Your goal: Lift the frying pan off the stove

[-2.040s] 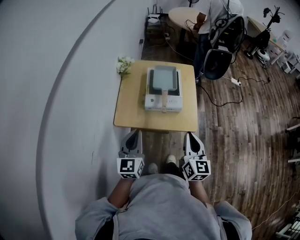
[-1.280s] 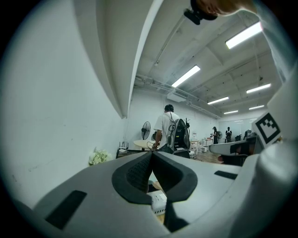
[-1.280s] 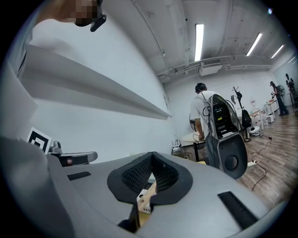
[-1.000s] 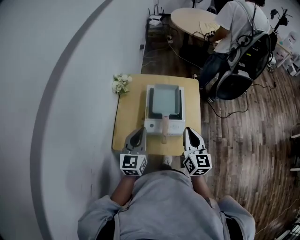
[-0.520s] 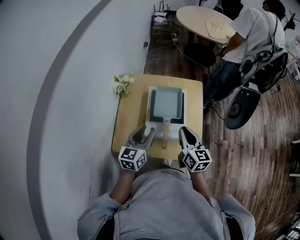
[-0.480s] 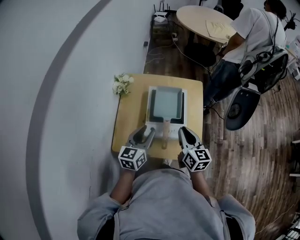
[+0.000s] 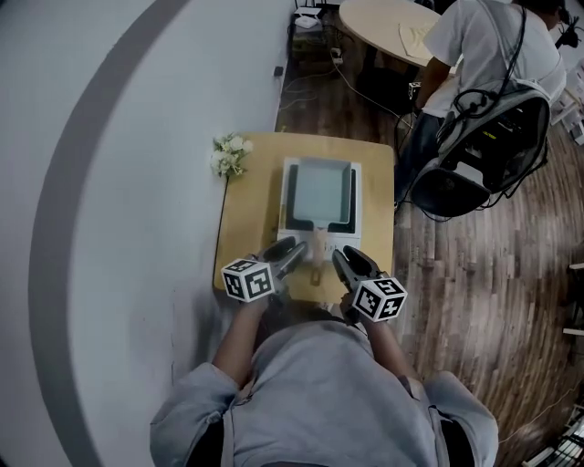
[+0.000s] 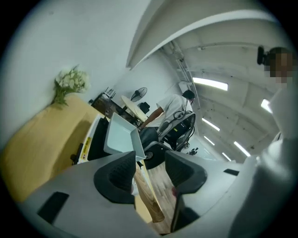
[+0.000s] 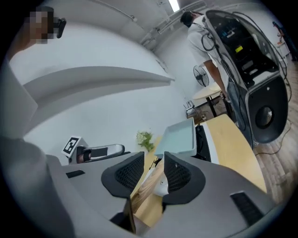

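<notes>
Nothing has been lifted yet. I hold my left gripper (image 7: pixel 294 252) and my right gripper (image 7: pixel 342 260) low at the near edge of the table (image 7: pixel 246 219), one on each side of the pan's wooden handle (image 7: pixel 317 254). Both sets of jaws have just been opening. The left stands spread wide and the right about half apart. The handle shows in the gap of each, but no pad presses on it.

The approach looks nearly done to me. What is left is closing on the handle and raising the pan.

The frying pan (image 7: pixel 319 191) is square and shallow, pale grey-green and empty. It sits flat on the white stove (image 7: pixel 297 239) in the middle of the table, with its straight, light-wood handle pointing back toward me over the stove's front.

Beyond it, a small bunch of white flowers (image 7: pixel 228 155) lies at the table's far left corner. A person (image 7: pixel 484 46) stands at a round table (image 7: pixel 392 23) across the room.
</notes>
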A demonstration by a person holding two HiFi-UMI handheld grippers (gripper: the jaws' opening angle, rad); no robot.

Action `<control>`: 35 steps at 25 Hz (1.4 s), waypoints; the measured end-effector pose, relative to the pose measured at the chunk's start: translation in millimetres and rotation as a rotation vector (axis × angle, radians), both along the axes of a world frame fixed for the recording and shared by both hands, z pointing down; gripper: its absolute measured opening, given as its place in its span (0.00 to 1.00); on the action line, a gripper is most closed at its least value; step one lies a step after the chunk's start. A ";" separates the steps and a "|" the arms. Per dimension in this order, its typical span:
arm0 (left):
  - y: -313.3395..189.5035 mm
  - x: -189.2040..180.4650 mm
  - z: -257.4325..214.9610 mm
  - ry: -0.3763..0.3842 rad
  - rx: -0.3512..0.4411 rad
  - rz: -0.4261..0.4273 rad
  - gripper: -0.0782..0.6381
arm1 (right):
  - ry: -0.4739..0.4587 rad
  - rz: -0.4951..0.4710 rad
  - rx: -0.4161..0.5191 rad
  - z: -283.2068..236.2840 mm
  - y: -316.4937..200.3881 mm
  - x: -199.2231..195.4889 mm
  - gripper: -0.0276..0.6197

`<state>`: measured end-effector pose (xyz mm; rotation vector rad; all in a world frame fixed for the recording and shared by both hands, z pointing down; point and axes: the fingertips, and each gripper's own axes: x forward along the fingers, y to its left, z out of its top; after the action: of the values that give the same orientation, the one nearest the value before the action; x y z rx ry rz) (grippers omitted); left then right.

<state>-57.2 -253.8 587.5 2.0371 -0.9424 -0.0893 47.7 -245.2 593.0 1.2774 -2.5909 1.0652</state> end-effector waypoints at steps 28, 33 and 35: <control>-16.4 61.2 91.0 0.362 -0.419 0.392 0.40 | -0.364 -0.312 -0.492 76.7 34.6 -61.1 0.34; -17.8 74.0 90.9 0.427 -0.431 0.441 0.40 | -0.369 -0.340 -0.507 80.3 37.7 -68.6 0.34; -20.2 76.9 90.9 0.439 -0.433 0.436 0.40 | -0.363 -0.346 -0.511 82.5 40.1 -69.5 0.34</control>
<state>19.7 -273.9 678.4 1.6748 -0.2088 -0.0820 -21.8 -205.0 675.4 0.5405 -2.3783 1.8438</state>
